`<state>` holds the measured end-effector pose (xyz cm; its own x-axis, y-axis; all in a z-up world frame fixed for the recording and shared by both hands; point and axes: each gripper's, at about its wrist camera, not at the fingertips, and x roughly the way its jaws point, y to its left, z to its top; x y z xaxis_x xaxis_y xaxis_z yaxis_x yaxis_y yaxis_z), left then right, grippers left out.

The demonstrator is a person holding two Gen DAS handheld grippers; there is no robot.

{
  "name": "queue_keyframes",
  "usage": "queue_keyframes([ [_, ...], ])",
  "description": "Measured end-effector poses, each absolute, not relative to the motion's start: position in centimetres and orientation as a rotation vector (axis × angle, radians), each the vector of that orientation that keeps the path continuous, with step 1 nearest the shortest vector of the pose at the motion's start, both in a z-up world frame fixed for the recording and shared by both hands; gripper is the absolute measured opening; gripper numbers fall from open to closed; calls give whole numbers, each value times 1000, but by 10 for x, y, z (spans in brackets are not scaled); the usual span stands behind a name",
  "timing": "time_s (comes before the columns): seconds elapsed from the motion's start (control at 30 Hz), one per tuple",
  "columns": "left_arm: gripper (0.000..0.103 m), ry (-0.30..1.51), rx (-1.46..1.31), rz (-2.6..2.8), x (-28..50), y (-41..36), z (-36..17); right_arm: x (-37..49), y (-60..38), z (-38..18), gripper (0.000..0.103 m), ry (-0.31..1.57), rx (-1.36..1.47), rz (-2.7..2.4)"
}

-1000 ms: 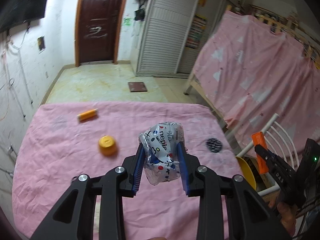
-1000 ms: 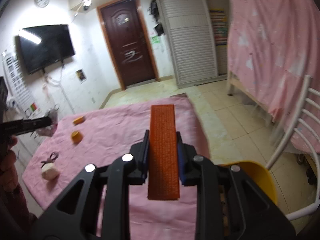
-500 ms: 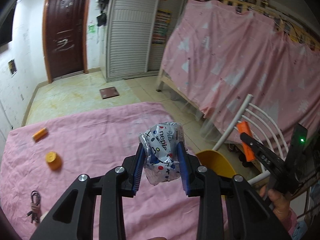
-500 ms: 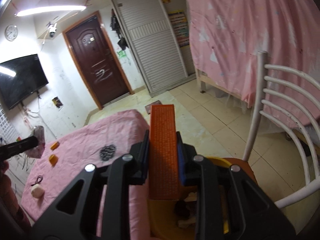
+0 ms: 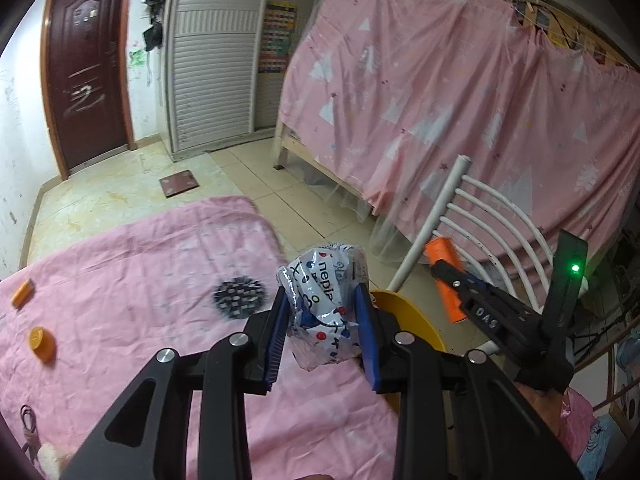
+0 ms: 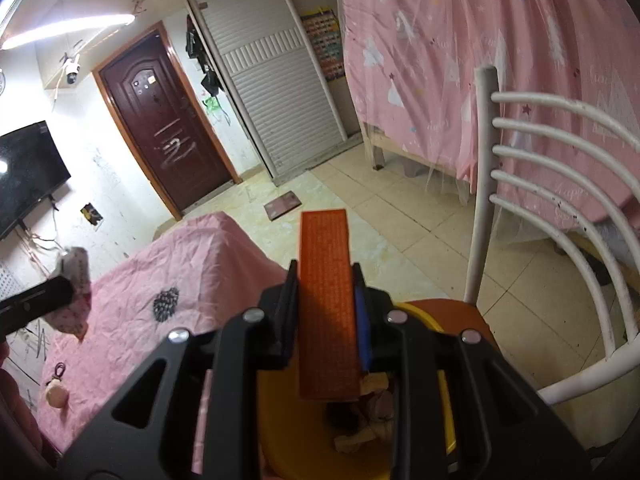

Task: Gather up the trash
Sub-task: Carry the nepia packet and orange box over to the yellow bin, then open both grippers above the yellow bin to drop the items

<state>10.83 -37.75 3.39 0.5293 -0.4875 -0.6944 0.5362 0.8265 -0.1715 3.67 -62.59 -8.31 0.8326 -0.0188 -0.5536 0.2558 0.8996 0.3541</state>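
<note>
My left gripper is shut on a crumpled white printed wrapper and holds it above the pink table's right edge, next to the yellow bin. My right gripper is shut on a flat orange packet, held over the yellow bin, which has scraps inside. The right gripper with the orange packet also shows in the left wrist view. The left gripper's wrapper shows at the left of the right wrist view.
On the pink tablecloth lie an orange cap, an orange tube, a dark spiky ball, a small cord and a beige lump. A white chair holds the bin. A pink-curtained bed stands right.
Both grippers have swung right, from over the table toward the yellow bin and chair, each keeping its hold. The right gripper now hangs over the bin's opening.
</note>
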Motion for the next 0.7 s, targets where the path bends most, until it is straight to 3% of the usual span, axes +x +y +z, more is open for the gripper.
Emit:
queue_keyframes([
  [0.07,25,812,78,-620,107,-389,32,36,-629,-86,66,573,441,-160],
  [0.1,25,813,82,-623,107,-393,32,35,-631,-86,68,567,445,-165],
  [0.47,26,795,106,-681,104,-430,25,9,-671,-84,68,440,614,-194],
  [0.57,36,803,103,-698,107,-437,23,6,-675,-84,68,428,634,-193],
  [0.63,51,799,113,-703,107,-442,22,6,-675,-83,69,424,636,-188],
  [0.7,57,789,124,-695,106,-444,21,6,-674,-82,71,422,637,-183],
])
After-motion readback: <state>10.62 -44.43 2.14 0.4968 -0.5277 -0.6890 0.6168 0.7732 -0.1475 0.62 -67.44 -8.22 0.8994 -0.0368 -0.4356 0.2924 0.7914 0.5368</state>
